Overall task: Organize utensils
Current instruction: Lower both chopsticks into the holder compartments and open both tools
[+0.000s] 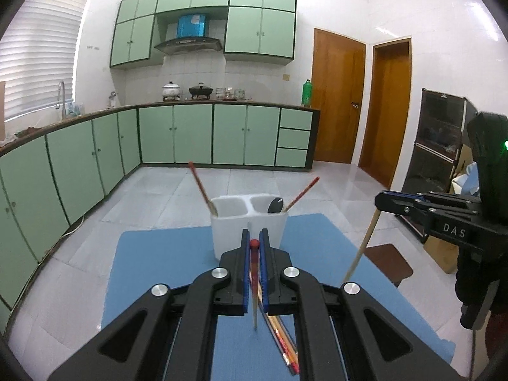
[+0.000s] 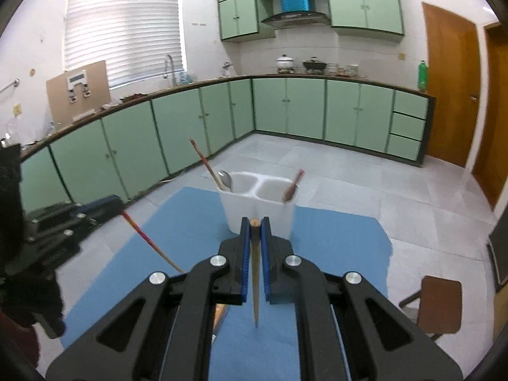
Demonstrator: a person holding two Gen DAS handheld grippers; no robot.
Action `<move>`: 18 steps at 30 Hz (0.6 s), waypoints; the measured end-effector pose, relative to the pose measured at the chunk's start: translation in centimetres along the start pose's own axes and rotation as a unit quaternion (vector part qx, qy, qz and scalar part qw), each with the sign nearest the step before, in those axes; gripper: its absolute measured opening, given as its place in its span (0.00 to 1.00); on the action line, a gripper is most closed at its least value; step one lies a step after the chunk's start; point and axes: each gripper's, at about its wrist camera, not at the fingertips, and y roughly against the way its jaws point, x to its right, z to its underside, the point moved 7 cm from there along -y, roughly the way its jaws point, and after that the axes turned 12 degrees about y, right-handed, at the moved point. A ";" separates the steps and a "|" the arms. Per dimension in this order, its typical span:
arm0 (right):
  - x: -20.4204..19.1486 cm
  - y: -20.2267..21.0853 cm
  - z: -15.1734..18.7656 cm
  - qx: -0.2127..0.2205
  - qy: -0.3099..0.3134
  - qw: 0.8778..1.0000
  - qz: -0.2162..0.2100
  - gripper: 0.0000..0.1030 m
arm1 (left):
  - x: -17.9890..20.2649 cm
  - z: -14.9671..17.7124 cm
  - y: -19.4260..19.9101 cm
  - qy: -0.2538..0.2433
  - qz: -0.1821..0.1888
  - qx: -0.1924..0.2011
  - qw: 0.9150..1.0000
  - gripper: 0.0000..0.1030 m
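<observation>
A white two-compartment utensil holder (image 1: 247,222) (image 2: 258,204) stands on the blue mat (image 1: 165,273) (image 2: 333,247). It holds two red-tipped chopsticks (image 1: 201,189) (image 1: 301,193) and a spoon (image 2: 226,179). My left gripper (image 1: 254,238) is shut on a red-tipped chopstick (image 1: 254,273), held above the mat just before the holder. My right gripper (image 2: 255,225) is shut on a wooden chopstick (image 2: 255,273), also just before the holder. Each gripper shows in the other's view, the right one (image 1: 381,201) with its chopstick (image 1: 362,247), the left one (image 2: 117,204) with its chopstick (image 2: 149,241).
More chopsticks (image 1: 284,339) lie on the mat under my left gripper. A brown chair (image 2: 439,304) stands to the right of the table. A dark cabinet (image 1: 441,158) stands at the right wall. Green kitchen cabinets (image 1: 177,133) line the far walls.
</observation>
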 end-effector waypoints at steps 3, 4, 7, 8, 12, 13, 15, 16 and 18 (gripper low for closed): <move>0.4 -0.3 -2.1 0.005 0.008 1.000 -0.007 0.06 | 0.1 -1.1 -0.7 -0.002 0.005 0.002 1.000 0.05; 0.4 -0.3 -2.6 0.007 0.009 1.000 -0.010 0.06 | 0.1 -1.5 -0.8 -0.002 0.007 0.003 1.000 0.05; 1.0 -0.3 -5.0 0.022 0.013 1.000 -0.013 0.06 | 0.1 -3.1 -1.0 -0.008 0.011 0.015 1.000 0.05; 1.2 -0.4 -6.0 0.029 0.015 0.999 -0.011 0.06 | 0.2 -3.9 -1.1 -0.011 0.010 0.023 1.000 0.05; 3.1 -1.2 -10.1 0.060 0.005 0.998 -0.001 0.06 | 0.6 -7.7 -1.5 -0.015 0.013 0.057 0.998 0.05; 3.5 -1.3 -10.9 0.068 0.003 0.998 0.002 0.06 | 0.8 -8.9 -1.7 -0.018 0.012 0.070 0.997 0.05; 4.6 -1.7 -12.6 0.088 0.000 0.996 0.019 0.06 | 1.0 -11.3 -2.3 -0.024 0.005 0.096 0.995 0.05; 5.3 -2.1 -13.5 0.097 -0.002 0.995 0.027 0.06 | 1.2 -12.1 -2.4 -0.024 0.005 0.104 0.994 0.05; 6.5 -3.0 -14.9 0.109 -0.013 0.993 0.034 0.06 | 1.5 -14.0 -3.3 -0.027 -0.002 0.123 0.992 0.05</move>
